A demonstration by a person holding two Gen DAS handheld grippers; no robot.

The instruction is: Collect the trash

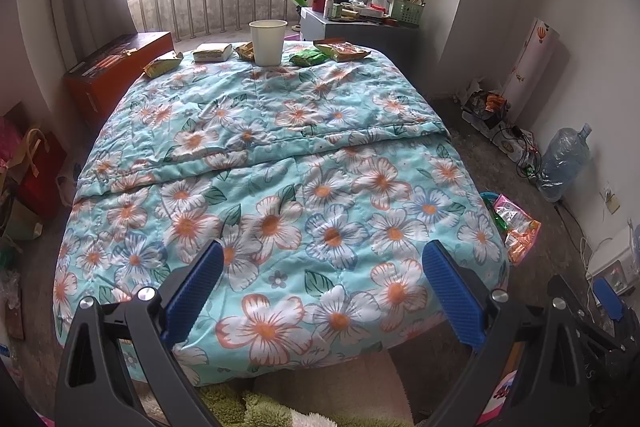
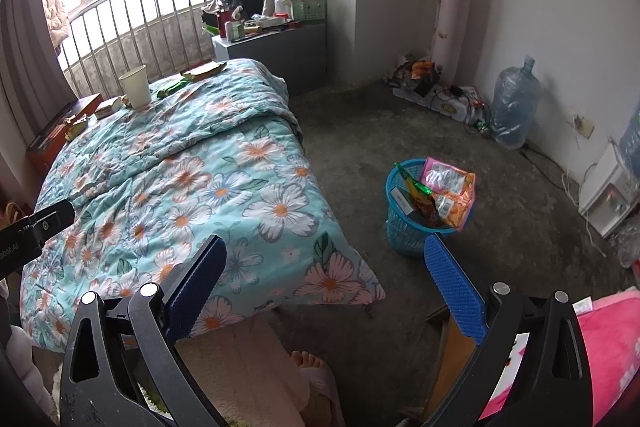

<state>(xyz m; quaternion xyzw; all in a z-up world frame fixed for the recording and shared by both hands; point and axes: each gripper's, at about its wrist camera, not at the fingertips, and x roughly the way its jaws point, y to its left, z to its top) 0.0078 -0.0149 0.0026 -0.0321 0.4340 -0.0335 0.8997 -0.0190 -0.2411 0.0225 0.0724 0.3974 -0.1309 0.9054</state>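
A white paper cup (image 1: 268, 42) (image 2: 135, 86) stands at the far end of the floral quilt (image 1: 280, 163) (image 2: 192, 179). Snack wrappers lie around it: a yellow one (image 1: 162, 64), a pale box-like packet (image 1: 213, 51), a green one (image 1: 309, 57) (image 2: 172, 87) and an orange one (image 1: 342, 51) (image 2: 203, 70). A blue mesh bin (image 2: 416, 223) on the floor right of the bed holds several wrappers, with a pink bag (image 2: 450, 193) (image 1: 516, 227) sticking out. My left gripper (image 1: 322, 279) is open above the near end of the quilt. My right gripper (image 2: 326, 275) is open over the bed's near right corner.
A red box (image 1: 116, 75) lies left of the bed, and a grey cabinet (image 2: 276, 55) with clutter stands beyond it. A water jug (image 2: 514, 107), cables and a white appliance (image 2: 608, 195) line the right wall. A bare foot (image 2: 308, 363) shows below.
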